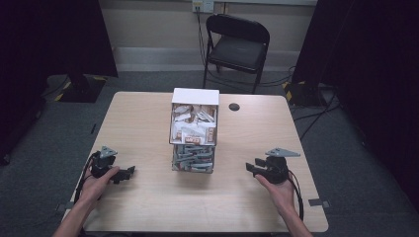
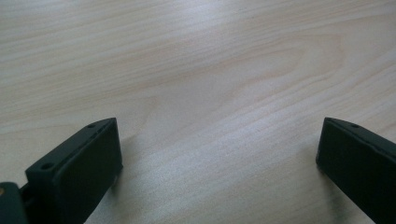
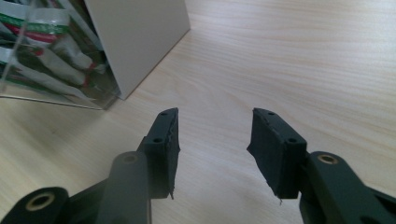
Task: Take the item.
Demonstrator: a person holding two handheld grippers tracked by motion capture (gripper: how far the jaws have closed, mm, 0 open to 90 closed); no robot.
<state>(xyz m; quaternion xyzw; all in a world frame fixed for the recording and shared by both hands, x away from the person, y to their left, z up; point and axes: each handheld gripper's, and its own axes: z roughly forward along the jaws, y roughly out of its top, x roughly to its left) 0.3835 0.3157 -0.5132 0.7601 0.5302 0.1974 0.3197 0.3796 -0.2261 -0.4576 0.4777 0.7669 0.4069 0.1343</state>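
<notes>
A tall clear box (image 1: 194, 131) with a white top stands mid-table. Its upper part holds white and brown packets, its lower part grey ones. My left gripper (image 1: 129, 172) lies on the wood at the front left, pointing toward the box, a hand behind it. In the left gripper view its jaws stand wide apart over bare wood, so the left gripper (image 2: 219, 135) is open. My right gripper (image 1: 252, 167) is held at the front right, aimed left toward the box. Its jaws stand partly apart with nothing between them, so the right gripper (image 3: 215, 135) is open. The box (image 3: 140, 37) is ahead, up to the left.
The wooden table (image 1: 148, 113) has a small black round cap (image 1: 234, 106) behind the box on the right. A black folding chair (image 1: 237, 47) stands beyond the far edge. Dark curtains hang at both sides. Cables trail from each gripper toward the front edge.
</notes>
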